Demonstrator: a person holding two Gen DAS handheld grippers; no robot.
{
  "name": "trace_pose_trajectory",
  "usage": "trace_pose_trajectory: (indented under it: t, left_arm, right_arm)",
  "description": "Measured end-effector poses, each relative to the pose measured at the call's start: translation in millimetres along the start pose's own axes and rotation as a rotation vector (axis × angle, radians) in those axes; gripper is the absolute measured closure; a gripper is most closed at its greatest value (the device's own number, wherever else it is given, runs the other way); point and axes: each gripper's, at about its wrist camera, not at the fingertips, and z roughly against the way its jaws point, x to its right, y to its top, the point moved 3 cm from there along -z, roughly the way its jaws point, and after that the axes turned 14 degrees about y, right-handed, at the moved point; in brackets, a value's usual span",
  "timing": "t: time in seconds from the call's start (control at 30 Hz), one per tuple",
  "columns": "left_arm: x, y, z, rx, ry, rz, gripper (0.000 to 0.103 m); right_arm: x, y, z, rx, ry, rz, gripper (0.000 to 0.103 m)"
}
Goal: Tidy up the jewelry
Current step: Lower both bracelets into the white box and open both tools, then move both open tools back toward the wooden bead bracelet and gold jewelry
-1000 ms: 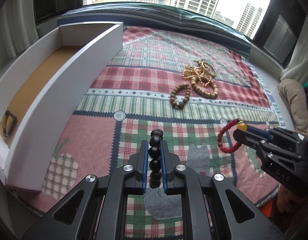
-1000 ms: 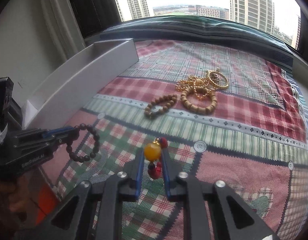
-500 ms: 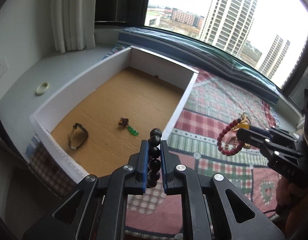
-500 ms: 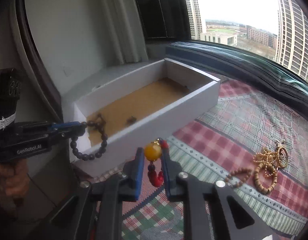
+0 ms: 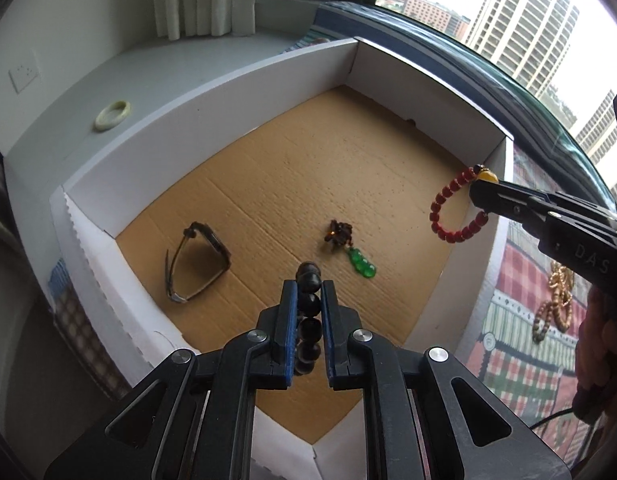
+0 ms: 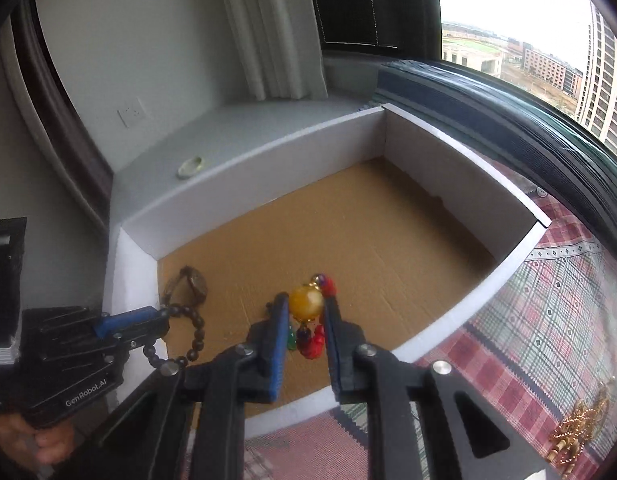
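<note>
The left gripper (image 5: 308, 300) pinches a dark bead bracelet (image 5: 308, 312); the right gripper (image 6: 304, 320) clamps a red bead bracelet (image 5: 454, 210). Released here, the red one, hanging above the white box's wall (image 5: 474, 276), may drop outside.

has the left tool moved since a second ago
Yes. The left tool, shut on the black bracelet, was over the plaid cloth beside the box; now it hangs over the box's cardboard floor.

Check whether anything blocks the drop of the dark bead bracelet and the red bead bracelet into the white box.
Nothing visible blocks either. The left gripper holds the dark bead bracelet above the open white cardboard box; the bare brown floor lies below, with the green pendant and watch to the sides. The right gripper holds the red bead bracelet over the box.
</note>
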Motion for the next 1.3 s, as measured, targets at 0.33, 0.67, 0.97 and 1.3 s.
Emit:
trace_pose_trajectory:
  t: [0.33, 0.67, 0.97, 1.3]
  left_arm:
    - [3.8, 1.4, -19.8, -0.029, 0.043, 0.002, 0.052]
    - [20.9, -13.9, 29.6, 0.117, 0.038, -0.034, 0.030]
    - [91.2, -68.2, 104.9, 0.257, -0.126, -0.155, 0.019]
    - [184.1, -152.0, 136.9, 0.262, -0.277, -0.350, 0.016]
  right_arm:
    - [27.3, 10.1, -27.5, -0.013, -0.052, -0.048, 0.074]
    - [13.0, -2.7, 14.2, 0.062, -0.128, -0.012, 0.051]
    - [1.7, -94.7, 114.9, 0.149, -0.280, -0.027, 0.038]
    - [26.3, -227.0, 221.3, 0.221, -0.511, -0.193, 0.038]
